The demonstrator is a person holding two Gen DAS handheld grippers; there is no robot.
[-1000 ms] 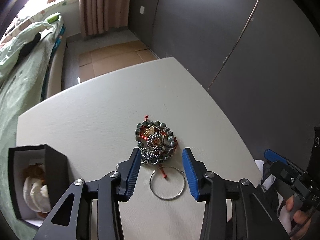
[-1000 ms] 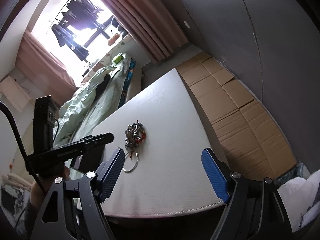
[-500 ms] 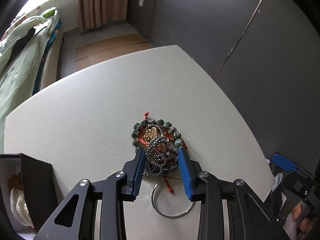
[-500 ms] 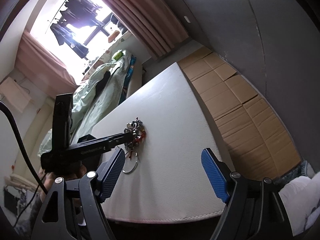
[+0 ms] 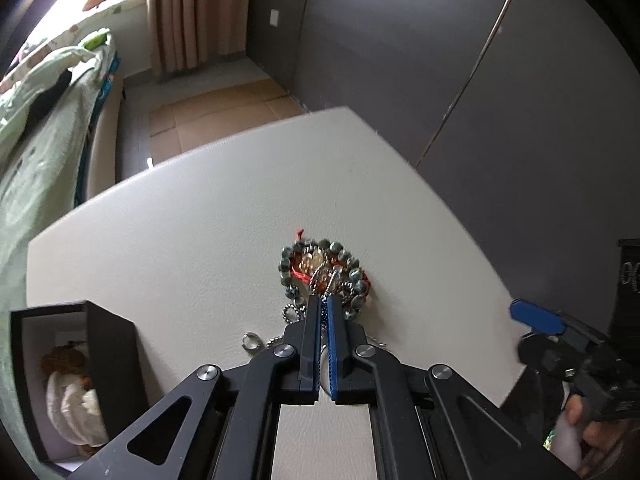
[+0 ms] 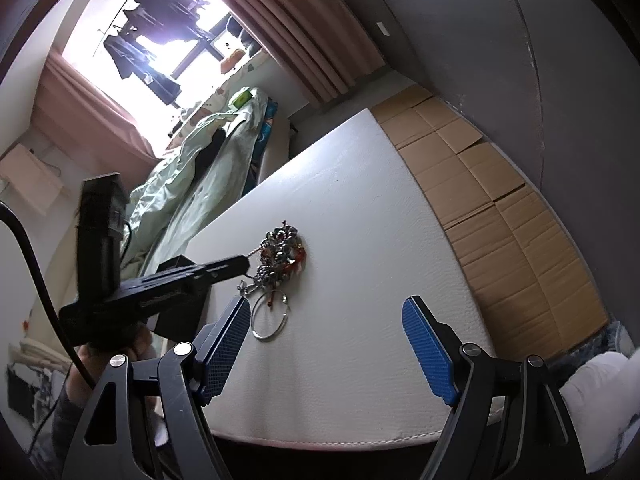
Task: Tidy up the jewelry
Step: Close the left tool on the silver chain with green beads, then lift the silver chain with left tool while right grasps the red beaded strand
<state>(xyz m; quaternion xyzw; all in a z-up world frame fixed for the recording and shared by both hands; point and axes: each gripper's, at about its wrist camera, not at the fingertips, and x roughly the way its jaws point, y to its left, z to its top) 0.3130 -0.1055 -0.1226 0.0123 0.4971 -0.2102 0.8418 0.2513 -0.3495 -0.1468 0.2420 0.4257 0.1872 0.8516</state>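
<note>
A heap of jewelry (image 5: 324, 272) lies on the white table (image 5: 180, 232): a green bead bracelet, red cord, gold pieces and a silver chain. My left gripper (image 5: 324, 300) is shut on the silver chain (image 6: 266, 274) at the heap's near edge and lifts it slightly; in the right wrist view a strand runs up to the left gripper's tip (image 6: 240, 264). A silver hoop (image 6: 270, 318) lies just before the heap. My right gripper (image 6: 326, 328) is open and empty above the table's near edge.
An open black box (image 5: 68, 376) with white cloth inside stands at the table's left. A small silver ring (image 5: 251, 340) lies near the left fingers. A bed with green bedding (image 5: 36, 120) stands beyond the table, and cardboard (image 6: 500, 200) covers the floor on the right.
My left gripper has moved forward over the hoop and closed from wide open onto the silver chain. The right gripper has stayed open and almost still.
</note>
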